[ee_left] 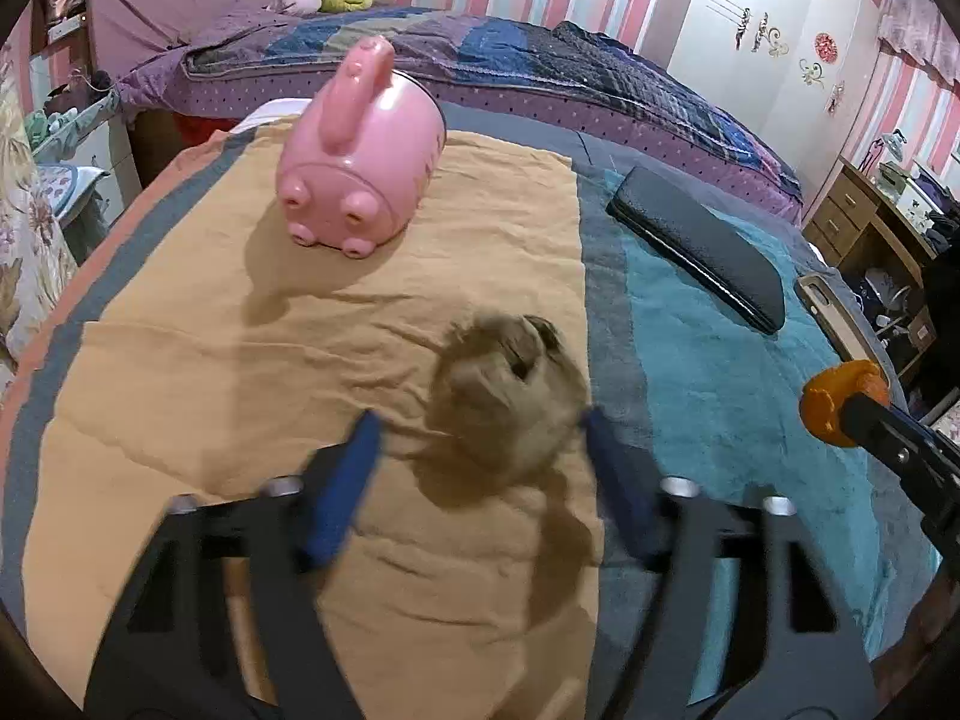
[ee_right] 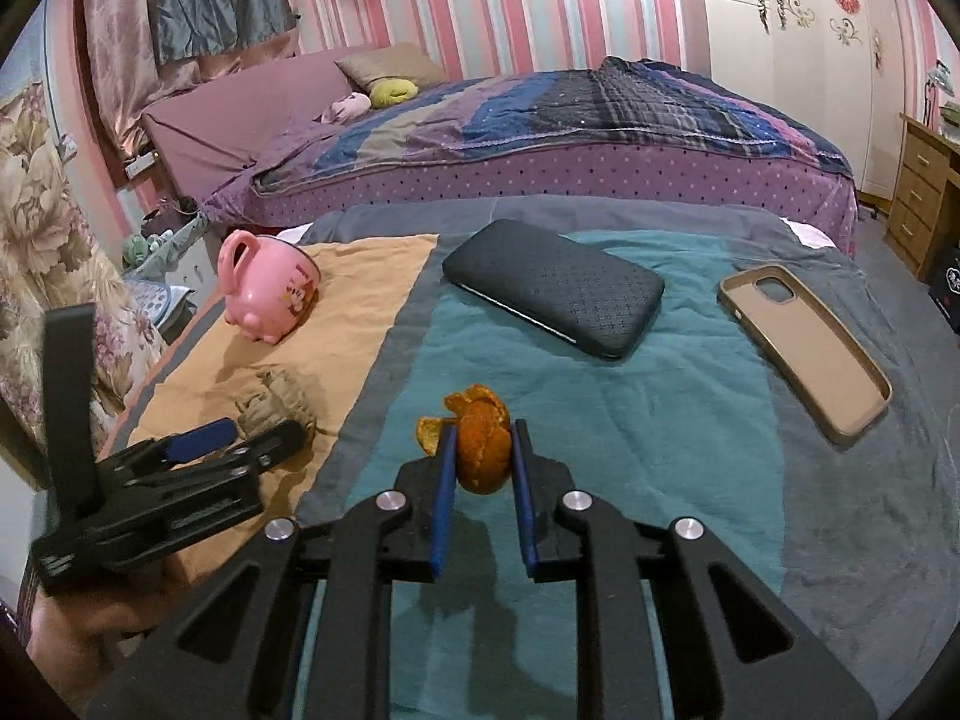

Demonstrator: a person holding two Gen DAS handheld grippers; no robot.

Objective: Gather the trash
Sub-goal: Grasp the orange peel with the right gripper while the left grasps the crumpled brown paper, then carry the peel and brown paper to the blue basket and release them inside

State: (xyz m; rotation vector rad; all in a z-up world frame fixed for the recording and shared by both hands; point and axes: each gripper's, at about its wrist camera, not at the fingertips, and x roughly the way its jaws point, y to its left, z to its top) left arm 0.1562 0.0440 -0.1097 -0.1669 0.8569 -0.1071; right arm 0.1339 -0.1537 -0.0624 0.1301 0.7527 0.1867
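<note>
A crumpled brown paper ball (ee_left: 510,402) lies on the orange cloth (ee_left: 240,360), blurred by motion. My left gripper (ee_left: 480,438) is open, its blue fingers on either side of the ball and apart from it. The ball (ee_right: 273,405) and left gripper (ee_right: 240,438) also show in the right wrist view. My right gripper (ee_right: 483,438) is shut on an orange peel (ee_right: 480,444) and holds it above the teal cloth (ee_right: 600,420). The peel (ee_left: 840,402) shows at the right edge of the left wrist view.
A pink pig-shaped mug (ee_left: 360,162) lies on its side at the back of the orange cloth. A black case (ee_right: 552,294) and a beige phone case (ee_right: 804,348) lie on the teal and grey cloths. A bed (ee_right: 540,138) stands behind.
</note>
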